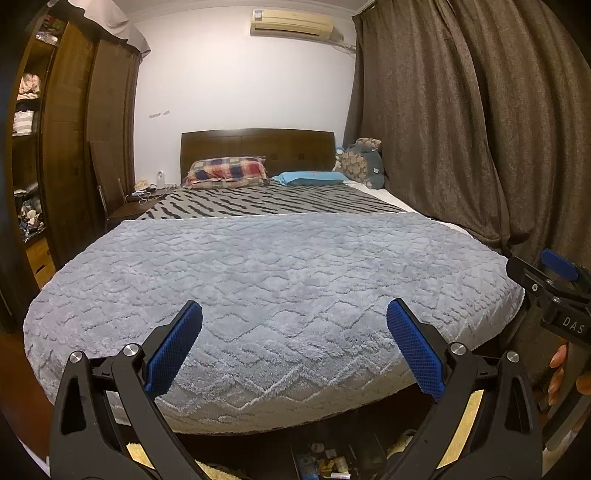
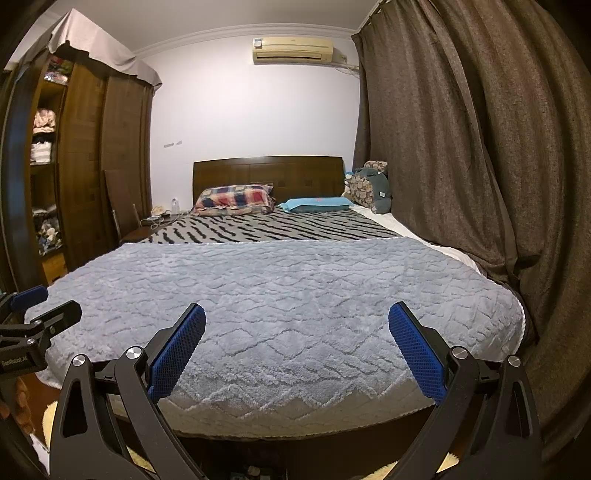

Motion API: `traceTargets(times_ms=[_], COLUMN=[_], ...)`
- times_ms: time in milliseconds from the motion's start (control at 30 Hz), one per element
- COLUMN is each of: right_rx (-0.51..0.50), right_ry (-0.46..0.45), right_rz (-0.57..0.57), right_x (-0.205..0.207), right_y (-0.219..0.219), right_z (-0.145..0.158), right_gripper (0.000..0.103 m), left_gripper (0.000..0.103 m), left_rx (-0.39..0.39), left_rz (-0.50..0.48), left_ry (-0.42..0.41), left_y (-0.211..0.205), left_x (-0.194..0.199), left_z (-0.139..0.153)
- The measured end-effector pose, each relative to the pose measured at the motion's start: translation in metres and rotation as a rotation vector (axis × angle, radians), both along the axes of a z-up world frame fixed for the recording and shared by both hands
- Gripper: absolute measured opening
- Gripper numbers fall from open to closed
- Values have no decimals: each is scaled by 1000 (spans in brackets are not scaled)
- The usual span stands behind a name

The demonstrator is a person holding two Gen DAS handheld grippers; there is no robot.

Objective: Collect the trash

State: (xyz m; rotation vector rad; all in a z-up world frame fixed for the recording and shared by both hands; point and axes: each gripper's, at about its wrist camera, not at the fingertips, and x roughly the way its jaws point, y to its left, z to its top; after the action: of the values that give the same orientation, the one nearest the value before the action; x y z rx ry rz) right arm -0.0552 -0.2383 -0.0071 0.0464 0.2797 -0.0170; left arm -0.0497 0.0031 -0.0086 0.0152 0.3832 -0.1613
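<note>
At the foot edge of the bed (image 1: 258, 413), both tongs hover side by side, aimed along the mattress toward the headboard (image 1: 258, 147). The left tongs (image 1: 294, 317) stand wide, blue padded fingers (image 1: 173, 347) spread far apart with nothing between them; the right tongs (image 2: 296, 319) stand equally wide and grip nothing. In the left wrist view the right tongs also show at the right border, beside the bed's foot-right corner, with a hand (image 1: 565, 373) on the handle.

A fluffy grey blanket (image 1: 266, 280) covers the foot half of the bed, reaching its foot edge and both side edges. Beyond it lies a zebra-striped sheet (image 1: 266, 201). At the head edge a plaid pillow (image 1: 227, 171) lies toward the left corner and a flat blue pillow (image 1: 310, 178) just right of it; plush toys (image 1: 364, 162) are heaped at the head-right corner against the brown curtain (image 1: 461, 129), which hangs along the bed's right edge.

The trash shows only below the foot edge of the bed: on the floor, a dark open bin (image 1: 325, 461) holds small scraps and wrappers, partly hidden by the tongs' arms; what the pieces are cannot be told. A yellowish rug (image 1: 461, 424) lies beside it.

A wooden wardrobe (image 1: 74, 147) with open shelves of clothes stands left of the bed, and an air conditioner (image 1: 291, 23) hangs on the wall above the headboard
</note>
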Motion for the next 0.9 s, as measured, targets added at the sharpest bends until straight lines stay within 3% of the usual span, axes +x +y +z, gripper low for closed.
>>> traceTargets(times_ms=[900], right_rx=[-4], right_ry=[-2], right_rz=[-4], right_x=[-1], right_y=[-1], right_z=[1], right_gripper=[100], left_gripper=[95], left_rx=[1], left_rz=[-2], left_ry=[-5], left_y=[0], left_x=[-1], left_z=[1])
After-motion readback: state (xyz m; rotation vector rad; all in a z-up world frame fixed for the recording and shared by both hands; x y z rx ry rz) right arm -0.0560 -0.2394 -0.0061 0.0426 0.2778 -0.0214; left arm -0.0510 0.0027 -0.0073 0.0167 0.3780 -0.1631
